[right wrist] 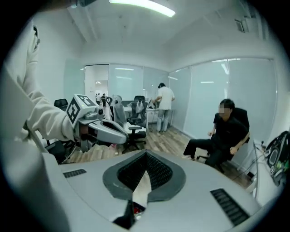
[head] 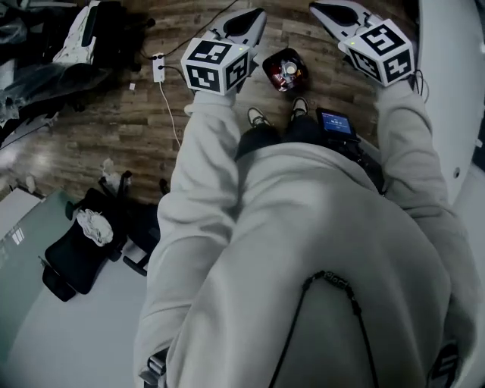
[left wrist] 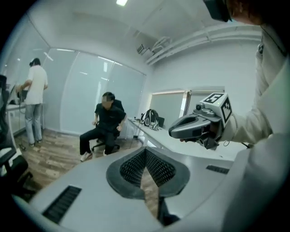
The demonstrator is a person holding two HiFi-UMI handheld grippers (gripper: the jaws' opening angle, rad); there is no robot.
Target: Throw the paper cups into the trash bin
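the left gripper [head: 251,21] is held shut, its jaws brought together with nothing between them; the right gripper [head: 332,14] is likewise closed and empty; both are held up in front of the person, well above the wooden floor [head: 151,129]; the trash bin [head: 267,72] is seen standing on that floor just ahead of the person's shoes [head: 258,117], between the two grippers in the head view; red and pale contents [head: 288,70] are seen inside it, and these are judged to be discarded paper cups, though they are too small for this to be made certain; no cup is held, and none is seen lying on the floor or on any other surface in view; the throwing is therefore judged to be done, or very nearly so, with nothing shown that is left to be picked up; whether more cups wait outside the frames cannot be told; in the gripper views only the room is shown: a seated person [left wrist: 105,124], a standing person [left wrist: 34,88] farther off, and a long desk [left wrist: 154,136]
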